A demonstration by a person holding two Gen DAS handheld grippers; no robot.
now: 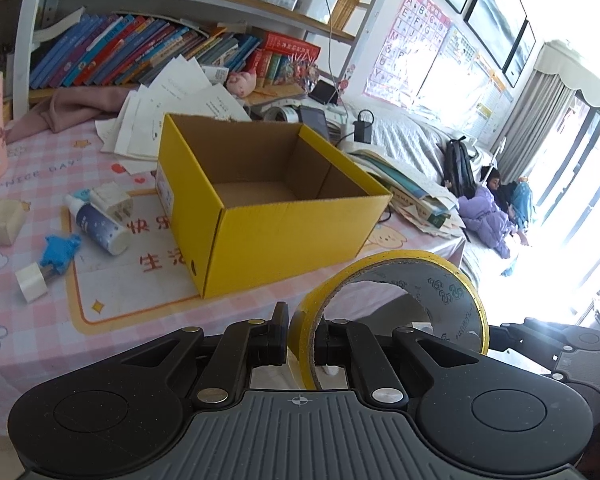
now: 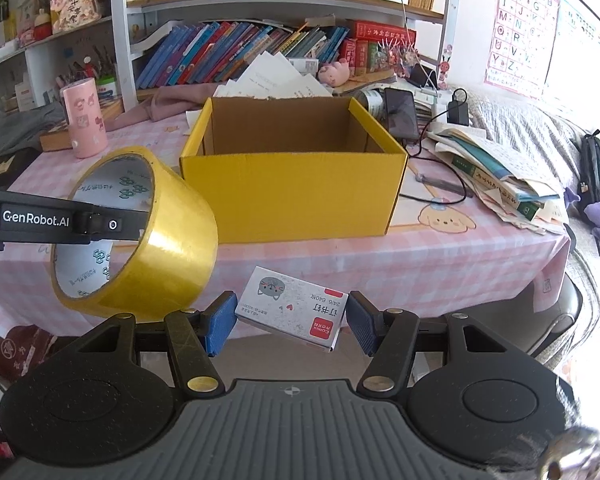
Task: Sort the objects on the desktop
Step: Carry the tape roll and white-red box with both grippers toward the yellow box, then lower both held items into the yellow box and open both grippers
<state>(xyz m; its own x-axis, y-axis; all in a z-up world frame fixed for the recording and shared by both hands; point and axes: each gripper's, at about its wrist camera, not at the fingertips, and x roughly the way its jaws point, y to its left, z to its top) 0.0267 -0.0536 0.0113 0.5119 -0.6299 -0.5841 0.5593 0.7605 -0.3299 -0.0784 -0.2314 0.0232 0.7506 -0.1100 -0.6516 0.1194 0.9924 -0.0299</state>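
An open yellow cardboard box [image 1: 284,236] [image 2: 296,196] stands empty on the pink checked tablecloth [image 1: 32,332]. My left gripper [image 1: 300,332] is shut on the wall of a yellow tape roll [image 1: 444,292], held in the air near the table's front edge. In the right wrist view that tape roll [image 2: 176,232] hangs at the left, in front of the box. My right gripper [image 2: 290,318] is shut on a small white staple box [image 2: 296,310] with a cat picture. Its blue pads [image 2: 220,320] press on both ends, off the front of the table.
Left of the yellow box lie a spray bottle [image 1: 100,228], a white plug adapter [image 1: 112,202], a blue toy [image 1: 60,254] and white blocks [image 1: 30,282]. A pink cup [image 2: 84,120] stands at the back left. Papers, a phone [image 2: 400,114] and stacked books [image 2: 500,176] crowd the right. A person [image 1: 488,208] lies on the sofa.
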